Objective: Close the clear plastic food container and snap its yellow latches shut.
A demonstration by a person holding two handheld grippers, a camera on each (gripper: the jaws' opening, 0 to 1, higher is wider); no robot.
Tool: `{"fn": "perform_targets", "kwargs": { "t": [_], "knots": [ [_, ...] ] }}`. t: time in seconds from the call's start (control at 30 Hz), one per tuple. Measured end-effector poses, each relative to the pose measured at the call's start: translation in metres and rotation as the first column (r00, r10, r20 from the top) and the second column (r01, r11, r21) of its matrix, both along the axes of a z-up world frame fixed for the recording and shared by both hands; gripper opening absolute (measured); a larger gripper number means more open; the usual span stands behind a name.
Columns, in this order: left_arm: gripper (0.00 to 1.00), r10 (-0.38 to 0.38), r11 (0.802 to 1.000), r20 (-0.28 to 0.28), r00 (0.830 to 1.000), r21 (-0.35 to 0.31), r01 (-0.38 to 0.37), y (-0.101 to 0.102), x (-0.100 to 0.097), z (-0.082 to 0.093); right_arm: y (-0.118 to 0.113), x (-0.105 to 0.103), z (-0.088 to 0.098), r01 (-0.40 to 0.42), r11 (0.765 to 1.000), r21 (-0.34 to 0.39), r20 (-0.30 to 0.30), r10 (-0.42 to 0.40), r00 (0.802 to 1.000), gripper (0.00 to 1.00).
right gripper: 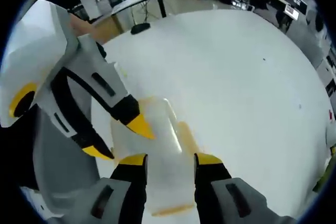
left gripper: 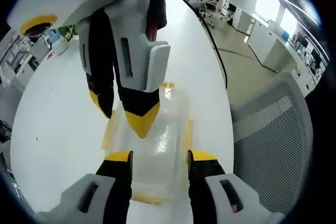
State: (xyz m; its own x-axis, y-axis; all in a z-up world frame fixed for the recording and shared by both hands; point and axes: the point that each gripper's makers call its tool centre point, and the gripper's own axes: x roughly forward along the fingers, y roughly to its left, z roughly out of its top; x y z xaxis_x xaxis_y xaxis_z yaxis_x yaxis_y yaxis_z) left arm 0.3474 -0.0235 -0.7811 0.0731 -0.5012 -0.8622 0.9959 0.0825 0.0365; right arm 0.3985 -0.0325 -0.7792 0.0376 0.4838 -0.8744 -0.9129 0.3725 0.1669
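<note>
The left gripper has its jaws spread, one on each side of the clear container, which lies lid-down-closed or nearly so on the white table; whether the jaws touch its walls I cannot tell. The right gripper is likewise spread above the same container, with nothing pinched. In the left gripper view the right gripper comes in from above, its yellow tips over the far end of the lid. The yellow latches run along the long sides, with another at the near end; whether any is snapped I cannot tell.

The risks, as I judge them: the container is light and the table slick, so a push on one latch may slide or tip it unless the other gripper steadies it. The two grippers sit close together and may collide. A latch pressed with the lid not seated may spring back.
</note>
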Motion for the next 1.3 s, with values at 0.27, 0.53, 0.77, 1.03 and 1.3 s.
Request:
{"fn": "perform_targets", "kwargs": {
  "t": [0.27, 0.53, 0.77, 1.03, 1.3],
  "knots": [
    [0.42, -0.011, 1.0, 0.011, 1.0, 0.004, 0.011, -0.001, -0.002, 0.001, -0.003, 0.001, -0.002, -0.012, 1.0, -0.007, -0.007, 0.012, 1.0, 0.35],
    [0.5, -0.042, 0.999, 0.023, 0.999, 0.019, 0.041, -0.007, -0.007, -0.001, 0.0, 0.006, 0.0, -0.046, 0.999, -0.005, -0.011, 0.046, 0.999, 0.39],
    [0.51, -0.052, 0.998, 0.031, 0.998, 0.031, 0.051, -0.011, -0.01, -0.001, 0.006, 0.005, -0.002, -0.089, 0.996, 0.0, -0.061, 0.089, 0.994, 0.42],
    [0.51, -0.048, 0.998, 0.049, 0.998, 0.034, 0.047, -0.012, -0.008, -0.004, 0.009, 0.003, -0.005, -0.12, 0.993, -0.002, -0.112, 0.119, 0.987, 0.41],
    [0.45, 0.003, 1.0, 0.067, 0.998, 0.031, -0.005, -0.013, -0.006, -0.005, 0.006, 0.001, -0.015, -0.169, 0.985, -0.025, -0.152, 0.163, 0.975, 0.39]
  ]
}}
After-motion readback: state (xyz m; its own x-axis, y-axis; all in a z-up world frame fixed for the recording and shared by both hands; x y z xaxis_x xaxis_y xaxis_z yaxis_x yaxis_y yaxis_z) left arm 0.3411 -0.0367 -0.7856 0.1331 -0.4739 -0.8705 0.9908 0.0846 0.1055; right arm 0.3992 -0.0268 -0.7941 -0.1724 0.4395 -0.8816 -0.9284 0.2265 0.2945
